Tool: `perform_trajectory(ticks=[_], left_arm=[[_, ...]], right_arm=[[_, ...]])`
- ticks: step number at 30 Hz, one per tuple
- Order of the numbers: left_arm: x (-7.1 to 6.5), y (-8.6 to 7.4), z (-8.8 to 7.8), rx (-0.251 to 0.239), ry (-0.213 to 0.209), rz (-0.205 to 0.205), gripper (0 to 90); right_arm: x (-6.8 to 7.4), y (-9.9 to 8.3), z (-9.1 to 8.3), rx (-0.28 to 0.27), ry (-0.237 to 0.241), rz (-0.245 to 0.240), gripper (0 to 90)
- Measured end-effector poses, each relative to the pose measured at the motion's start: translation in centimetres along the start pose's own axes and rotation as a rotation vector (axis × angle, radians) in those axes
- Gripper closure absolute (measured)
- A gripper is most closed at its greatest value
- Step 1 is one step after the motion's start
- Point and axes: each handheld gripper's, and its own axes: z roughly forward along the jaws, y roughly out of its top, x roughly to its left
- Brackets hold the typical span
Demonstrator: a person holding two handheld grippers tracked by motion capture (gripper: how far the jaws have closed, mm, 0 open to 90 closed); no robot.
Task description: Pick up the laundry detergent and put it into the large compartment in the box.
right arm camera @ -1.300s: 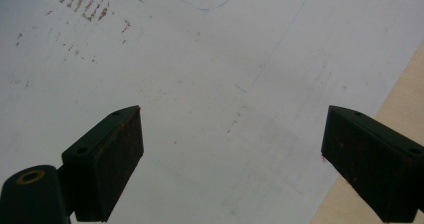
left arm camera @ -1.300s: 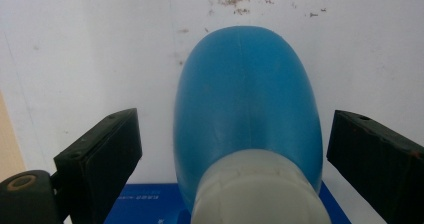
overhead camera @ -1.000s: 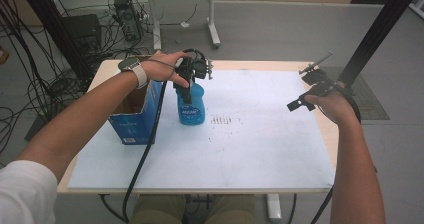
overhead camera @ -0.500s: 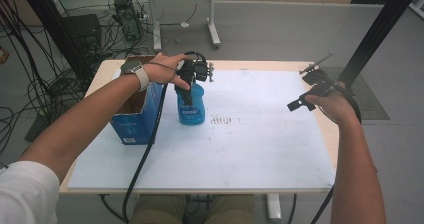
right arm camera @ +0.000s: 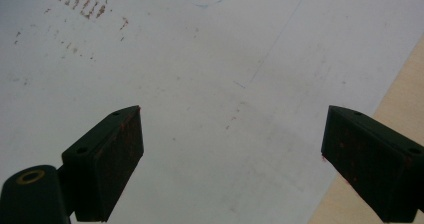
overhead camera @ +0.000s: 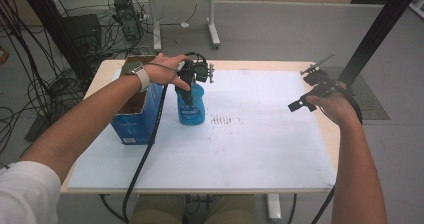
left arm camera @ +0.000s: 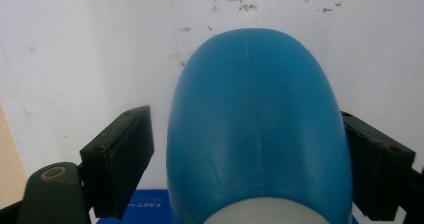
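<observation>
A blue bottle (overhead camera: 190, 106) stands upright on the white table sheet (overhead camera: 260, 139), just beside an open blue box (overhead camera: 134, 119). The left gripper (overhead camera: 192, 84) hangs over it from above; its jaws have just been closing and now straddle the bottle (left arm camera: 257, 129), one pad (left arm camera: 372, 171) touching, the other (left arm camera: 122, 159) slightly apart. Centring before squeezing would likely prevent tipping. The right gripper (overhead camera: 312, 91) hovers open, well apart.

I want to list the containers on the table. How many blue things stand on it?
2: a blue bottle near the table's middle-left, between the left claw's pads, and a blue box beside it, nearer the table's left edge. Its inside is partly hidden.
</observation>
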Motion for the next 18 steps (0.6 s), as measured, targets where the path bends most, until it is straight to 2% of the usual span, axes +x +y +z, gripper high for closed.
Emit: perform_trajectory(ticks=[8, 18], left_arm=[[0.00, -0.06, 0.12, -0.003, -0.007, 0.005, 27.3], [-0.17, 0.14, 0.11, 0.008, 0.001, 0.002, 28.0]], right_arm=[[-0.02, -0.05, 0.02, 0.002, 0.000, 0.002, 9.6], [0.12, 0.09, -0.05, -0.002, 0.001, -0.005, 9.6]])
